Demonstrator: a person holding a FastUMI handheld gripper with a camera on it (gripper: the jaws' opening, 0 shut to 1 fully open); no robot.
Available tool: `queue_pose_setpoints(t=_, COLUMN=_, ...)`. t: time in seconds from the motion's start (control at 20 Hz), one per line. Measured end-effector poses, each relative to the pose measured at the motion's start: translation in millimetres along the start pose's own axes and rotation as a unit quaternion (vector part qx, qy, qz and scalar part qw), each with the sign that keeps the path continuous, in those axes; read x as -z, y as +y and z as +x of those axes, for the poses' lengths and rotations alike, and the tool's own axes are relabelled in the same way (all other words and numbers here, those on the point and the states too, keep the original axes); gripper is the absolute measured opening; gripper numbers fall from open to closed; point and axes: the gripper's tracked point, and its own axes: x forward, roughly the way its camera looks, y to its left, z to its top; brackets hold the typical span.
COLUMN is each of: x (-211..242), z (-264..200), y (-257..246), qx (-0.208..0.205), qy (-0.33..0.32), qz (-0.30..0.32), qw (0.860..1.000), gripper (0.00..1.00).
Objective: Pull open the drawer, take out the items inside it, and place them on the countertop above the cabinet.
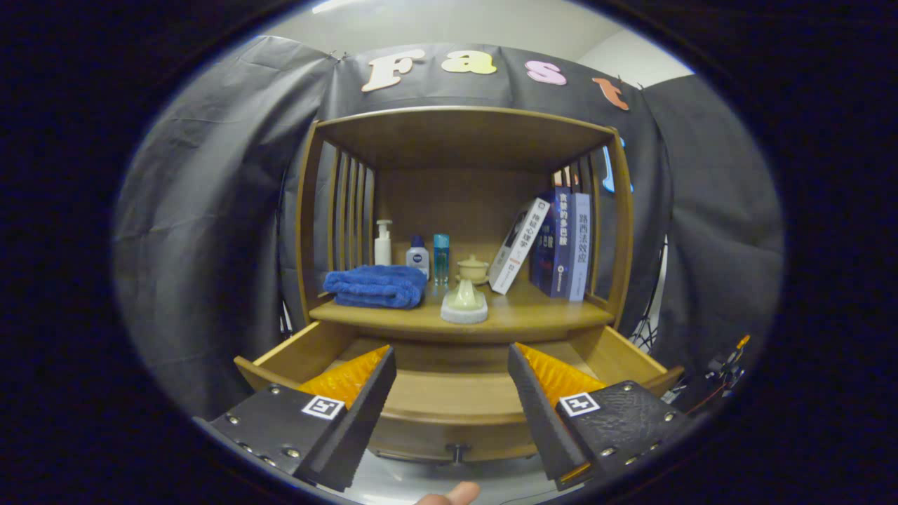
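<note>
Wooden drawer (449, 396) btwn spread claw (452, 368)

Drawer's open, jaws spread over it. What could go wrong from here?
1. The gripper is open and holds nothing. The drawer floor between the jaws looks bare, so a grab may close on nothing.
2. The countertop is crowded: a pale vase at its front edge could get knocked off.

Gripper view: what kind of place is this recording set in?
Probably a staged booth, not a real home: black cloth hangs behind a wooden cabinet stocked with a towel and books. The open gripper hovers over its open drawer.
</note>
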Motion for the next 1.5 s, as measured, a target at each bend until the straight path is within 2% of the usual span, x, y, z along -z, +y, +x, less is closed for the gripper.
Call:
queue_pose_setpoints(t=0.2, x=25, z=-16, y=-8, qx=0.014, qy=0.015, qz=0.006, qw=1.0, gripper=0.96)
queue_pose_setpoints(t=0.75, x=85, z=-2, y=-8, qx=0.021, qy=0.066, qz=0.034, qw=0.997, gripper=0.96)
queue_pose_setpoints(t=1.5, x=87, z=18, y=-9, qx=0.029, qy=0.067, qz=0.035, qw=0.997, gripper=0.96)
